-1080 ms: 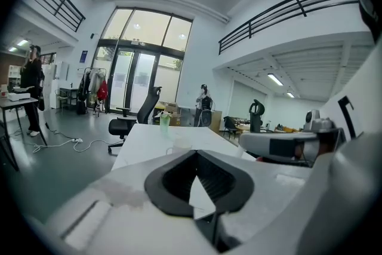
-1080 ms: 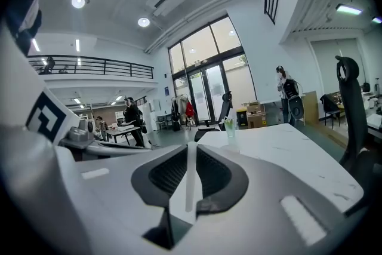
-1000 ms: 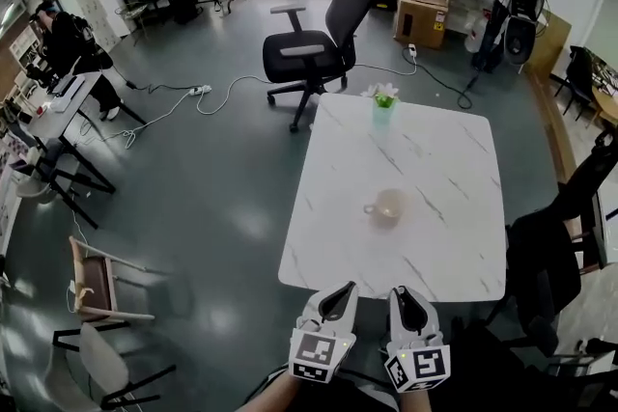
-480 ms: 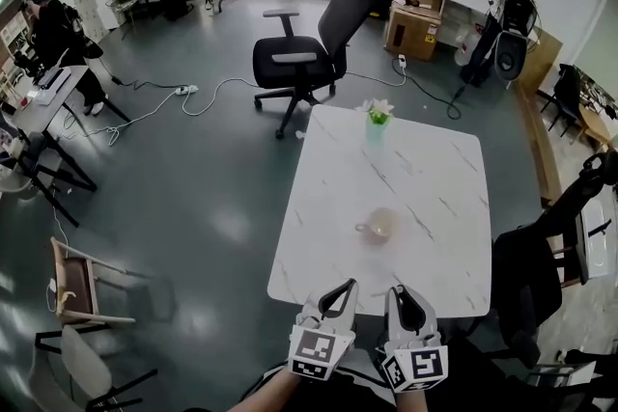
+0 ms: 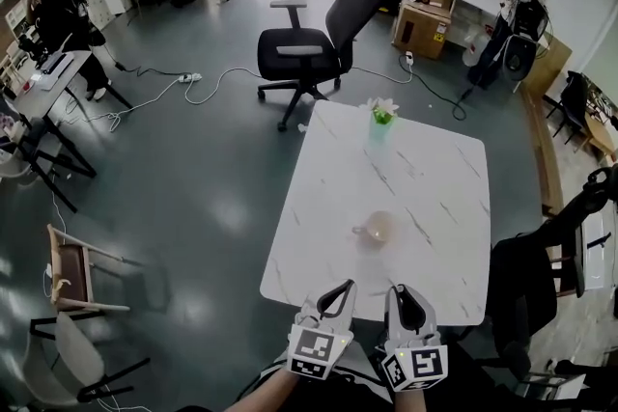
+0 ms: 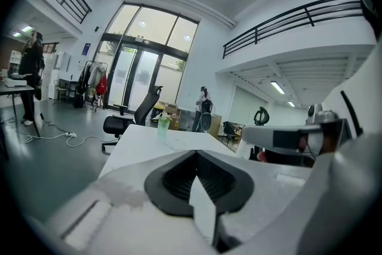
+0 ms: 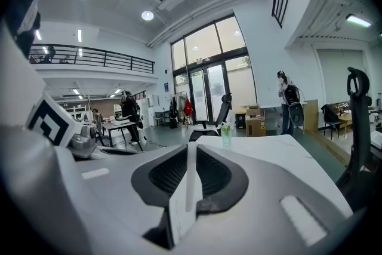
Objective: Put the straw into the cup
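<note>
Right gripper (image 5: 406, 296) low at near edge of table (image 5: 439, 174). Jaws closed partway onto thin white straw (image 7: 191, 173). Straw upright between pads, top poking just above them. Left gripper (image 5: 340, 296) just beside right one, jaws together, nothing seen between. Cup (image 5: 379, 228) on table ahead of both grippers, apart from them, handle toward left. Green vase (image 5: 382, 119) with flower near far table edge. Black chair (image 5: 309, 48) beyond table.
</note>
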A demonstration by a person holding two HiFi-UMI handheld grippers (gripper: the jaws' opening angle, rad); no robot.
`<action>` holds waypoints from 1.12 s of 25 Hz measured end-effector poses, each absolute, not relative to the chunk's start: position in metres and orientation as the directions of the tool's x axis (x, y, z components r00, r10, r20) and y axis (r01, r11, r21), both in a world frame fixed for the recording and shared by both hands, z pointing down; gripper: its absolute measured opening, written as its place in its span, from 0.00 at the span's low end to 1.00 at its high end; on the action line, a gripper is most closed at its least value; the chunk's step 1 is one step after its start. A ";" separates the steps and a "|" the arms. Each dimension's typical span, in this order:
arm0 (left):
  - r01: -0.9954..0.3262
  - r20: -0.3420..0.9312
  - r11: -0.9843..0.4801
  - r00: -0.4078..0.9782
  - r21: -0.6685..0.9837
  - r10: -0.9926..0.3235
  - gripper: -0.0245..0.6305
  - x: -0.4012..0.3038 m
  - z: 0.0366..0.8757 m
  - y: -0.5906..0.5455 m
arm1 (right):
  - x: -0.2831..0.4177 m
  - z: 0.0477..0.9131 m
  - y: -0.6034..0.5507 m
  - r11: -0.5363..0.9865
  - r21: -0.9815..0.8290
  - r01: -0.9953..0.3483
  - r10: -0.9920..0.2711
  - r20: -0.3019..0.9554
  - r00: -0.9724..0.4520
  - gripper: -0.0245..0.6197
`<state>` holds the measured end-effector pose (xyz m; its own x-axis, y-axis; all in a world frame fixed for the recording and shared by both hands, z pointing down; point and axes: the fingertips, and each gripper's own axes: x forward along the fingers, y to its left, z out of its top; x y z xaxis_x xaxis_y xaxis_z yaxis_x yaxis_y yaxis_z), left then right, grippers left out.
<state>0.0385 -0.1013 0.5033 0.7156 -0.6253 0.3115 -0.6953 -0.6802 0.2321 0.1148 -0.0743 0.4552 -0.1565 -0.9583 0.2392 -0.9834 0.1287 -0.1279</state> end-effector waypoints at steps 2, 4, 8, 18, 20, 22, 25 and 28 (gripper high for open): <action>-0.702 0.324 -0.672 0.709 0.235 -0.626 0.04 0.042 0.508 -0.103 | 0.120 0.458 -0.080 0.137 -0.129 -0.982 -0.955 0.246 -0.165 0.11; -0.704 0.338 -0.670 0.706 0.237 -0.622 0.04 0.047 0.513 -0.103 | 0.127 0.462 -0.087 0.138 -0.133 -0.981 -0.953 0.251 -0.168 0.11; -0.709 0.369 -0.664 0.698 0.236 -0.614 0.04 0.056 0.523 -0.103 | 0.139 0.469 -0.103 0.144 -0.149 -0.978 -0.951 0.253 -0.178 0.11; -0.705 0.408 -0.675 0.693 0.216 -0.594 0.04 0.077 0.535 -0.110 | 0.154 0.478 -0.134 0.162 -0.188 -0.969 -0.948 0.244 -0.206 0.11; -0.710 0.415 -0.671 0.688 0.215 -0.595 0.04 0.078 0.537 -0.114 | 0.158 0.479 -0.140 0.162 -0.189 -0.969 -0.948 0.243 -0.206 0.11; -0.714 0.421 -0.666 0.683 0.215 -0.597 0.04 0.078 0.539 -0.118 | 0.162 0.479 -0.147 0.164 -0.186 -0.969 -0.948 0.241 -0.207 0.11; -0.724 0.431 -0.655 0.672 0.216 -0.602 0.04 0.075 0.542 -0.125 | 0.165 0.479 -0.160 0.172 -0.180 -0.968 -0.947 0.239 -0.213 0.11; -0.735 0.439 -0.643 0.661 0.217 -0.608 0.04 0.071 0.545 -0.133 | 0.167 0.480 -0.174 0.179 -0.176 -0.968 -0.946 0.238 -0.218 0.11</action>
<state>0.0713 -0.1326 0.5450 0.6615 -0.6078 0.4394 -0.7347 -0.6428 0.2168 0.1668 -0.1735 0.4805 -0.2185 -0.9464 0.2380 -0.9680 0.1793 -0.1758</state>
